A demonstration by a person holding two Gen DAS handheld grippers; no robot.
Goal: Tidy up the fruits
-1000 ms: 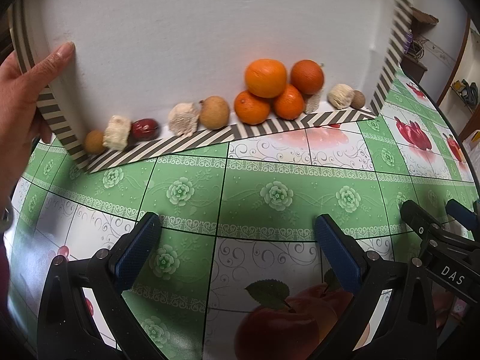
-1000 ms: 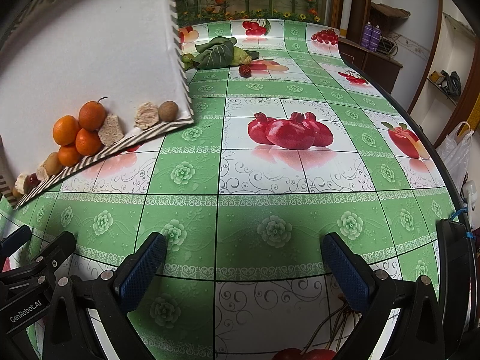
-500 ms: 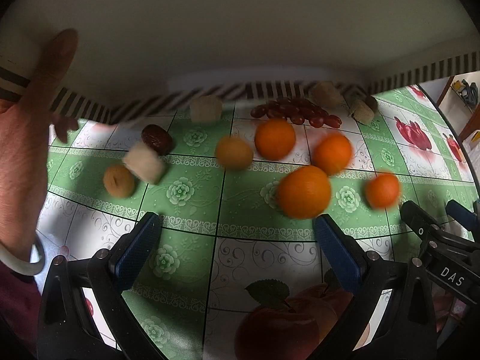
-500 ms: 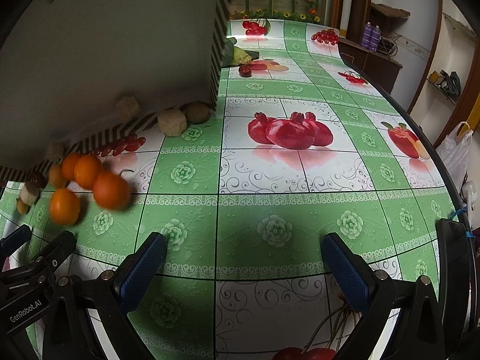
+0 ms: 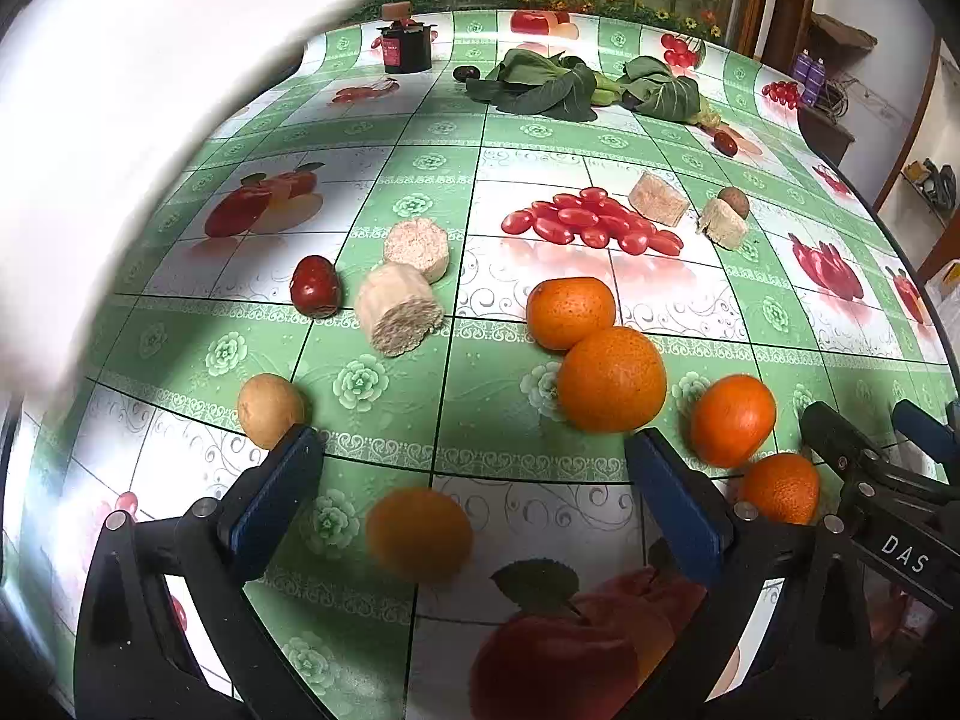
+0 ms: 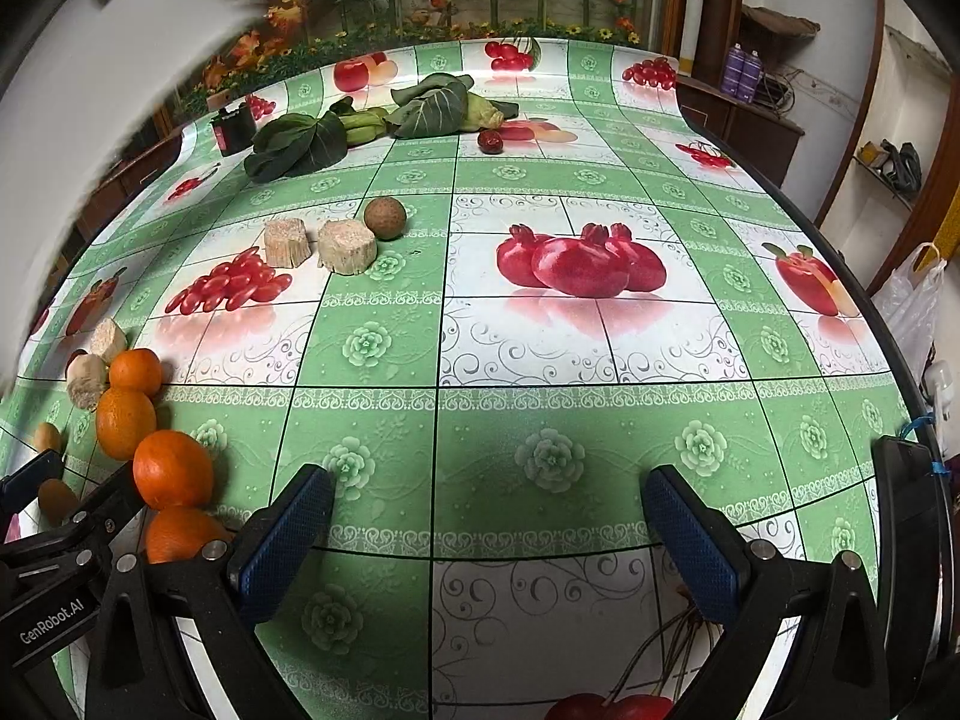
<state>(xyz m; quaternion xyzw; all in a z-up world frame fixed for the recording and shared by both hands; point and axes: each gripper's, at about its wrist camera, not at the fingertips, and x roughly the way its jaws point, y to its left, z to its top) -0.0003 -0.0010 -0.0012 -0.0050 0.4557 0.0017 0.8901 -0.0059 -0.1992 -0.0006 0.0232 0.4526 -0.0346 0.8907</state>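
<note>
Fruit lies loose on the green patterned tablecloth. In the left wrist view, four oranges (image 5: 612,378) cluster right of centre, and a fifth, blurred orange (image 5: 420,534) sits between the fingers of my left gripper (image 5: 474,450), which is open and holds nothing. A tan round fruit (image 5: 270,411) touches its left fingertip. A red date (image 5: 315,294) and pale cut chunks (image 5: 399,309) lie farther off. My right gripper (image 6: 486,486) is open over bare cloth, with oranges (image 6: 173,468) to its left. Two chunks (image 6: 347,246) and a brown fruit (image 6: 384,217) lie ahead.
A blurred white tray (image 5: 90,120) fills the upper left of the left wrist view. Leafy greens (image 6: 300,141), a dark jar (image 6: 234,129) and another red date (image 6: 490,141) sit at the table's far end. A plastic bag (image 6: 912,300) hangs beyond the right edge.
The tilted tray dumped its fruit and swung up to the left. The fruit rolled toward the grippers, and one orange is still blurred. The hand has left the view. Neither gripper moved.
</note>
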